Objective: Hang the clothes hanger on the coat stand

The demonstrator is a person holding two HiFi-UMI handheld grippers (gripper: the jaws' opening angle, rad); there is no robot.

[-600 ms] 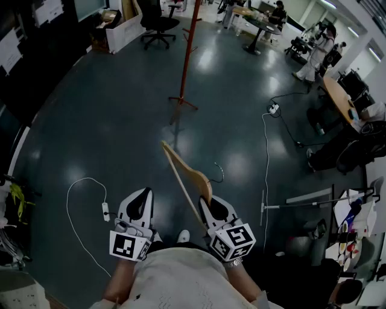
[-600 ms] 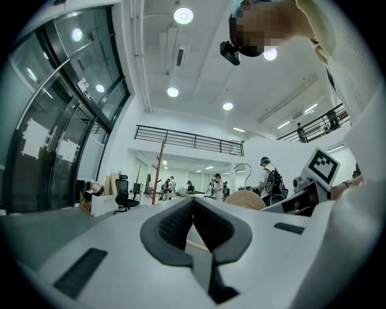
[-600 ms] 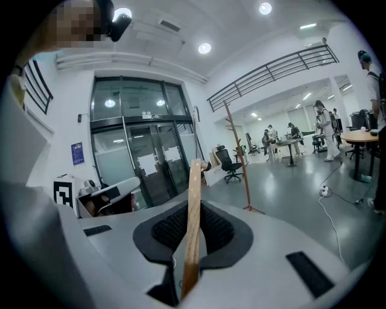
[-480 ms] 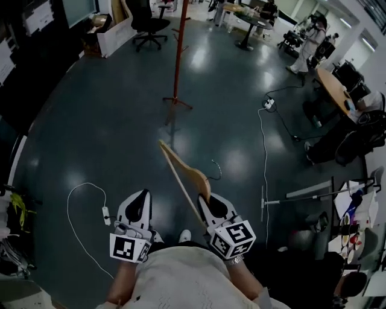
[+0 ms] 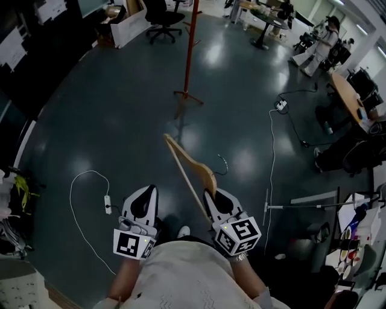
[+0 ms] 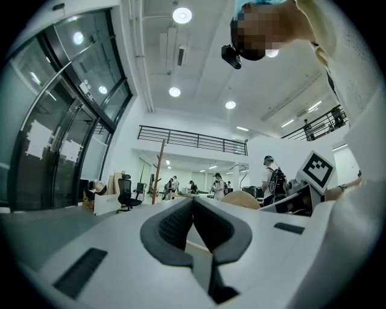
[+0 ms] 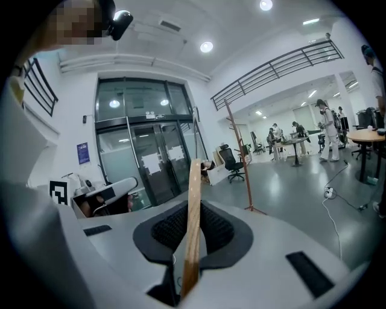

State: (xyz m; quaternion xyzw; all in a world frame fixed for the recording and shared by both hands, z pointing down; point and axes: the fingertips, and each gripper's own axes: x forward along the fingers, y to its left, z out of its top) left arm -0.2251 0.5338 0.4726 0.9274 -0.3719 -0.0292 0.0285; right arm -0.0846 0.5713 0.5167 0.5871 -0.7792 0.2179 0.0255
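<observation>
A light wooden clothes hanger [image 5: 188, 168] with a metal hook [image 5: 222, 166] is clamped in my right gripper [image 5: 211, 194], its arm slanting up and to the left above the dark floor. In the right gripper view the hanger's thin wooden edge [image 7: 193, 214] stands upright between the black pads. The reddish-brown coat stand [image 5: 189, 54] rises from the floor straight ahead, some way off; it also shows as a coat stand [image 7: 239, 158] in the right gripper view. My left gripper [image 5: 145, 199] hangs beside the right one with its pads together and nothing between them [image 6: 193, 226].
A white cable with a power strip [image 5: 107, 204] lies on the floor at the left. Another cable and socket [image 5: 280, 106] run along the right. An office chair [image 5: 164, 13] and boxes stand behind the coat stand. Desks and people fill the far right. A metal stand [image 5: 301, 204] lies at the right.
The view has shifted slightly; the coat stand sits a little further right and lower in frame. Both grippers and the hanger keep the same pose.
</observation>
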